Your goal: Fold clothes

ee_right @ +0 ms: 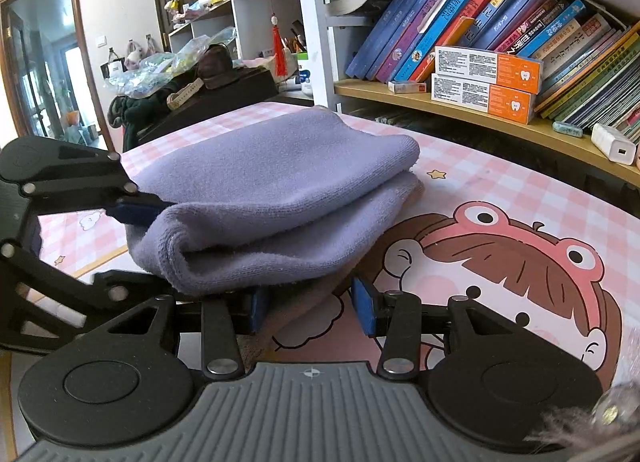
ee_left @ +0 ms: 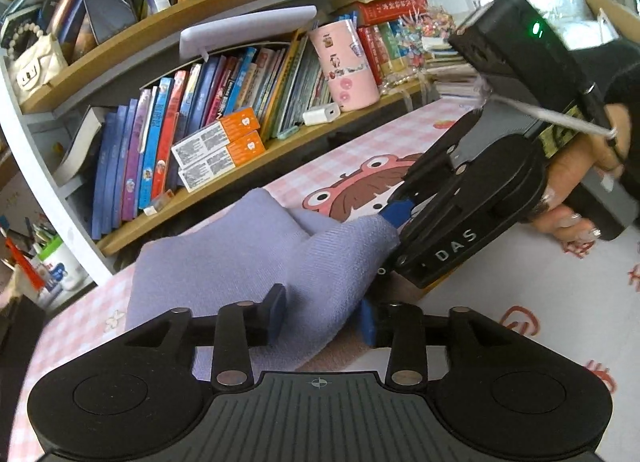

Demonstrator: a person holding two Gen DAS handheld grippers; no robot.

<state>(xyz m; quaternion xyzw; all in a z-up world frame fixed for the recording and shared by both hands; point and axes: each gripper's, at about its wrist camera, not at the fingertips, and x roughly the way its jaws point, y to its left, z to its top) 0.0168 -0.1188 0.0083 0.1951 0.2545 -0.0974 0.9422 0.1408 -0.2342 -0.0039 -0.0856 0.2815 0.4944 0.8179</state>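
Observation:
A lavender cloth (ee_left: 240,262) lies folded in layers on the pink checked table mat (ee_left: 360,150); it also fills the middle of the right wrist view (ee_right: 276,198). My left gripper (ee_left: 324,314) is open, its jaws straddling the cloth's near corner. My right gripper (ee_right: 306,308) is open too, its jaws at the cloth's near folded edge, the left pad under the cloth. In the left wrist view the right gripper (ee_left: 394,218) meets the cloth's right corner. In the right wrist view the left gripper's blue pad (ee_right: 136,208) touches the cloth's left edge.
A bookshelf (ee_left: 224,134) full of books runs along the table's far side, with orange boxes (ee_left: 220,150), a pink cup (ee_left: 348,66) and a white charger (ee_left: 320,115). A cartoon girl is printed on the mat (ee_right: 500,262). A doorway and cluttered shelves lie left (ee_right: 40,62).

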